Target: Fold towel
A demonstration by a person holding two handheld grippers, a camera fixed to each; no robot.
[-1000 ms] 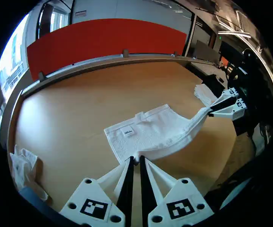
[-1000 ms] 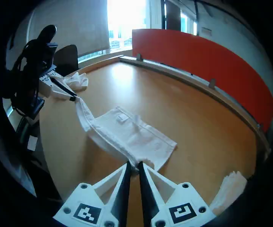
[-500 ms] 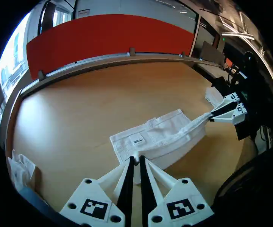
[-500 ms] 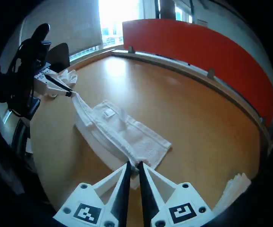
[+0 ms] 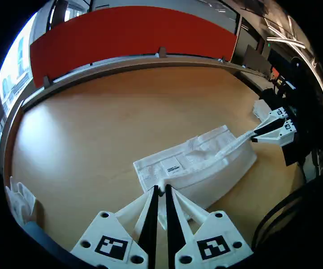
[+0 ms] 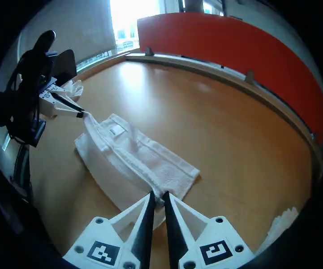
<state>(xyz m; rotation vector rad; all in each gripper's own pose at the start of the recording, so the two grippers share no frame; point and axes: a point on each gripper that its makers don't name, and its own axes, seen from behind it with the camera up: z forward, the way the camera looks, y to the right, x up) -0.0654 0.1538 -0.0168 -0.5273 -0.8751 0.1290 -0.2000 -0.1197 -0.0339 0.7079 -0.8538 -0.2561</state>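
Towel (image 5: pixel 197 163): white, on the bench (image 5: pixel 85 130) well short of the red partition (image 5: pixel 130 36), near edge lifted.
Left gripper (image 5: pixel 161 190): clamped on one Towel corner.
Right gripper (image 6: pixel 157 197): clamped on the other corner.

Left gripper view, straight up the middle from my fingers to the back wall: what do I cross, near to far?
left gripper, shut on the towel's near edge → towel → bare wooden table → raised rail along the table's far edge → red divider panel
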